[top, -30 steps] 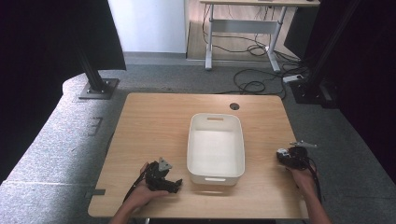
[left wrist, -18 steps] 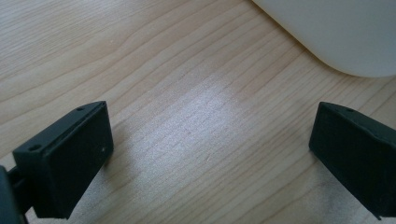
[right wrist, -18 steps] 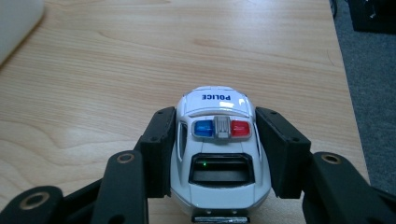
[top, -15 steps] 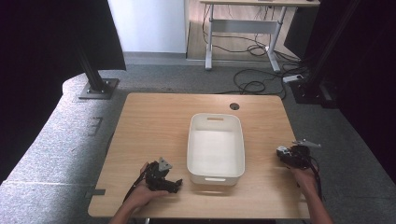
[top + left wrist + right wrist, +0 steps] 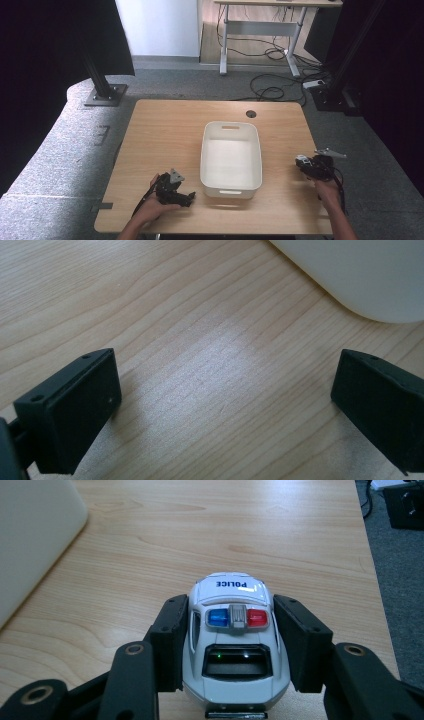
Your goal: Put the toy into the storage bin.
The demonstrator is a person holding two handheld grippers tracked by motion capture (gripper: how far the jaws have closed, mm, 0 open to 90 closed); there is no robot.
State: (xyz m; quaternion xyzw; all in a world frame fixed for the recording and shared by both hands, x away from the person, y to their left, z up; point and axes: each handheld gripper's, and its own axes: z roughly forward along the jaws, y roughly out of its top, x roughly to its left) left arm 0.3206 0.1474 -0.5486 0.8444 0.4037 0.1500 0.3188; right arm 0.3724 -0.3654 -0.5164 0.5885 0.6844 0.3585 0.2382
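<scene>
A white toy police car with blue and red roof lights sits between the pads of my right gripper, which is shut on its sides. The car is low over the wooden table, at its right edge. From above, the right gripper and car lie right of the white bin. My left gripper is open over bare wood with nothing between its jaws. It rests near the table's front edge, left of the bin, as the left gripper in the high view.
The white bin stands empty in the middle of the table, and its corner shows at the left of the right gripper view. A cable hole is near the far edge. Beyond the table are grey floor, cables and a desk frame.
</scene>
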